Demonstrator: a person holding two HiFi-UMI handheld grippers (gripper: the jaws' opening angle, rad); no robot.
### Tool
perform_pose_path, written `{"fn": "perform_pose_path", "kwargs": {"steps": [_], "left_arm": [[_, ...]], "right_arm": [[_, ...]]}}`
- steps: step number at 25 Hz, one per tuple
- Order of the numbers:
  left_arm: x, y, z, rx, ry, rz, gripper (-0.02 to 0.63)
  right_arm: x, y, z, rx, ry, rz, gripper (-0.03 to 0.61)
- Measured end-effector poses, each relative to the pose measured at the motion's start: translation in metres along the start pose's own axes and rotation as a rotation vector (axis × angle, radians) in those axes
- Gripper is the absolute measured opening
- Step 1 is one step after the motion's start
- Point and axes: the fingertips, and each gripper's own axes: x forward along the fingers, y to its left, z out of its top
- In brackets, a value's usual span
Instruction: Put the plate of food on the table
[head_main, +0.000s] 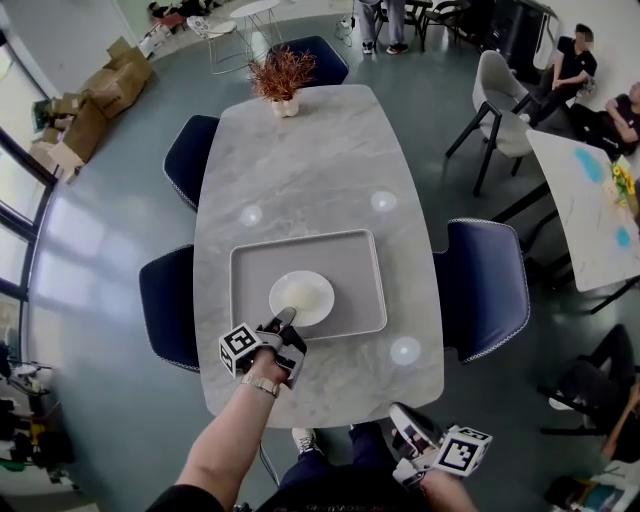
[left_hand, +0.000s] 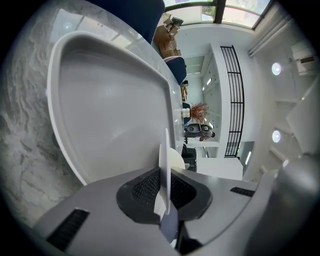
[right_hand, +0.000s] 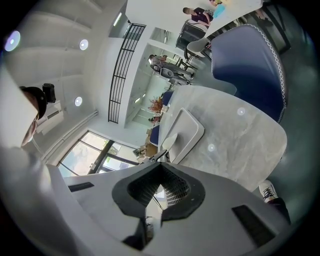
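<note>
White plate (left_hand: 164, 160) rim between left fingers (left_hand: 142, 187)

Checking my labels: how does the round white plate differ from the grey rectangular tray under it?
The round white plate is circular and pale; the grey rectangular tray is darker, with rounded corners. The plate is much smaller, fitting inside the tray's outline. The left gripper pinches the plate's near rim; nothing grips the tray. Both are shallow and lie over the grey marble table.
</note>
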Motion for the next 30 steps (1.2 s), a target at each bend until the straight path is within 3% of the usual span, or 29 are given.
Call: {"fn": "perform_pose_path", "kwargs": {"steps": [9, 20, 25, 30], "left_arm": [[0.014, 0.003, 0.003, -0.01, -0.023, 0.029, 0.023], [0.015, 0.009, 0.007, -0.004, -0.046, 0.169, 0.042], [0.011, 0.007, 0.008, 0.041, -0.035, 0.207, 0.105], [0.007, 0.0, 0.005, 0.046, -0.011, 0.196, 0.227]], "right_arm": [[-0.001, -0.006, 0.005, 0.007, 0.018, 0.007, 0.009], [0.003, -0.001, 0.007, 0.022, 0.021, 0.038, 0.009], [0.002, -0.004, 0.008, 0.029, 0.018, 0.033, 0.009], [0.007, -0.001, 0.008, 0.034, 0.016, 0.049, 0.009]]}}
